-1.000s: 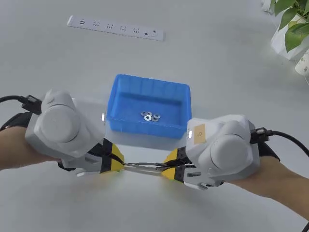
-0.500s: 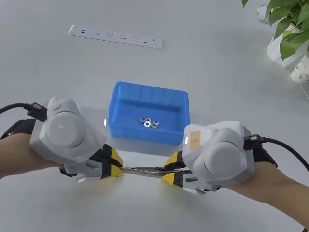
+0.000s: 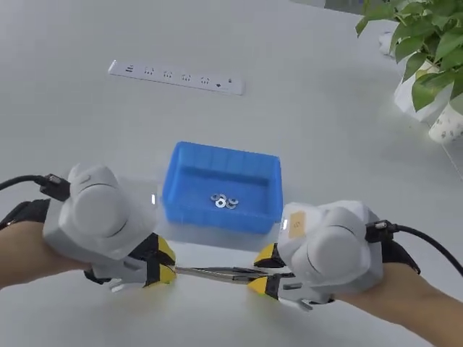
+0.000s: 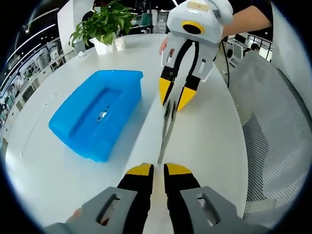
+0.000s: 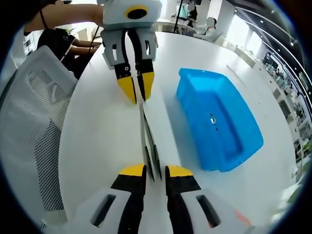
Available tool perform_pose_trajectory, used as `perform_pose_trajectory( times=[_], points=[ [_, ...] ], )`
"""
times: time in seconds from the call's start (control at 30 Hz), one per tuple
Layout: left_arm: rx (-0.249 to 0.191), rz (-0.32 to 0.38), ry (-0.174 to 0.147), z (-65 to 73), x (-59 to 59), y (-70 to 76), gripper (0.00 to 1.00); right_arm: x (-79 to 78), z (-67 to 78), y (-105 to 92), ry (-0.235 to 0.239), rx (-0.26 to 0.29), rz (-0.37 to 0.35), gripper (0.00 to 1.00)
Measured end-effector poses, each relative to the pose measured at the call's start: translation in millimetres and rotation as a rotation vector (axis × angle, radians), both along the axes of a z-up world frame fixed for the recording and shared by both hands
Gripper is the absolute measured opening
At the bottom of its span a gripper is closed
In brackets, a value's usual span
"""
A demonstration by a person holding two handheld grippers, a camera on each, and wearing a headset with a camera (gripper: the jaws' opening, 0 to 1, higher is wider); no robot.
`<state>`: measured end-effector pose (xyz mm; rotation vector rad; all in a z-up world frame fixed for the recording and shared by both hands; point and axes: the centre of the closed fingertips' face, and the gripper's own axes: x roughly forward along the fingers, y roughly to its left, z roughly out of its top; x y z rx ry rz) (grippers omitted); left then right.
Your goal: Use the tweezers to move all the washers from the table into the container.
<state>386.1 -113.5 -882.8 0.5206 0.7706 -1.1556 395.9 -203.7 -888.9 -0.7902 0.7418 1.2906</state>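
Slim metal tweezers (image 3: 213,273) lie level between my two grippers, just above the white table. My left gripper (image 3: 172,269) is shut on one end, and its yellow tips (image 4: 153,169) pinch the narrow point. My right gripper (image 3: 257,276) is shut on the other end, where the two arms (image 5: 152,163) stand slightly apart. The grippers face each other, a tweezers' length apart. Behind them sits a blue container (image 3: 217,217) with several washers (image 3: 224,200) on its floor. The washers also show in the container in the gripper views (image 4: 101,115) (image 5: 213,119).
A white power strip (image 3: 177,77) lies at the back of the table. A potted plant (image 3: 427,43) stands at the back right. A mesh chair (image 4: 273,122) is close to the table's near edge.
The head camera has tilted, so the whole scene sits lower in the picture. Both grippers keep the same hold on the tweezers.
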Motion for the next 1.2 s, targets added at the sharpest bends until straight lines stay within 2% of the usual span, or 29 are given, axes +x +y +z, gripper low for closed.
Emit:
perform_pose_trajectory(
  times=[0.07,0.13,0.2,0.23,0.3,0.33,0.4,0.43,0.5,0.53,0.57,0.6,0.63,0.67,0.7,0.73,0.77,0.8,0.83,0.87,0.9,0.97,1.03,1.1,1.13,1.2],
  points=[
    [0.006,0.030,-0.009,0.5,0.2,5.8,0.13,-0.3,2.4,-1.3,0.001,0.008,-0.013,0.16],
    [0.013,0.054,-0.004,0.8,-1.2,10.6,0.13,-1.9,4.9,-3.4,0.009,0.015,-0.028,0.17],
    [0.052,0.149,-0.019,0.0,5.7,23.7,0.13,-2.1,6.4,-6.9,0.001,0.013,-0.040,0.17],
    [0.031,0.176,-0.017,4.0,6.1,23.3,0.13,-1.8,7.5,-9.5,-0.001,0.015,-0.051,0.17],
    [0.015,0.178,-0.039,12.2,4.7,22.1,0.13,-2.6,9.8,-11.4,0.010,0.039,-0.088,0.17],
    [0.011,0.181,-0.040,14.9,3.2,21.9,0.13,-3.8,11.1,-12.2,0.019,0.049,-0.102,0.17],
    [0.018,0.198,-0.054,18.6,1.8,24.0,0.13,-5.8,13.8,-15.8,0.012,0.058,-0.118,0.17],
    [0.037,0.216,-0.075,20.0,2.5,28.8,0.13,-7.0,15.0,-17.7,0.009,0.062,-0.128,0.17],
    [0.030,0.242,-0.090,25.6,0.4,30.2,0.14,-11.3,20.4,-19.8,0.020,0.100,-0.171,0.17],
    [0.011,0.262,-0.101,30.1,0.3,29.3,0.14,-12.7,24.5,-20.9,0.024,0.129,-0.201,0.17],
    [-0.040,0.275,-0.112,38.7,-2.0,24.8,0.15,-14.4,28.3,-21.2,0.030,0.156,-0.216,0.17],
    [-0.077,0.296,-0.110,45.3,-4.2,21.4,0.17,-17.4,36.2,-19.6,0.034,0.212,-0.232,0.18],
    [-0.171,0.318,-0.117,60.4,-6.6,11.5,0.20,-20.1,43.0,-17.2,0.039,0.261,-0.232,0.19],
    [-0.241,0.320,-0.130,72.2,-8.9,3.6,0.23,-24.0,51.3,-14.7,0.049,0.316,-0.236,0.20],
    [-0.308,0.310,-0.132,84.7,-15.2,-4.6,0.28,-29.2,62.5,-12.7,0.065,0.381,-0.244,0.21],
    [-0.328,0.306,-0.129,89.9,-19.2,-7.6,0.31,-31.8,69.1,-12.1,0.069,0.413,-0.247,0.24],
    [-0.328,0.289,-0.146,95.7,-24.4,-9.8,0.33,-33.7,77.5,-13.5,0.054,0.447,-0.248,0.26],
    [-0.324,0.276,-0.166,99.2,-26.9,-10.7,0.38,-34.0,80.0,-13.8,0.048,0.456,-0.252,0.29],
    [-0.316,0.255,-0.173,99.9,-30.2,-11.5,0.42,-34.8,85.3,-16.5,0.040,0.475,-0.274,0.34],
    [-0.310,0.222,-0.166,101.2,-38.0,-14.1,0.46,-36.3,86.3,-19.3,0.033,0.469,-0.273,0.38],
    [-0.319,0.196,-0.161,103.5,-44.5,-17.6,0.48,-36.1,92.5,-20.6,0.006,0.498,-0.277,0.41],
    [-0.304,0.138,-0.142,103.5,-62.2,-20.0,0.48,-40.0,99.4,-23.9,0.000,0.524,-0.290,0.47],
    [-0.279,0.090,-0.150,102.3,-77.1,-19.4,0.48,-44.4,107.7,-25.5,-0.012,0.555,-0.299,0.52],
    [-0.297,0.106,-0.117,101.9,-86.0,-19.6,0.54,-52.7,113.9,-24.9,-0.015,0.582,-0.291,0.55],
    [-0.330,0.122,-0.077,102.2,-94.1,-21.5,0.59,-56.5,115.4,-24.2,-0.013,0.585,-0.287,0.56],
    [-0.341,0.127,-0.080,102.8,-101.0,-20.2,0.65,-66.5,115.3,-22.3,-0.011,0.588,-0.267,0.59]
  ],
)
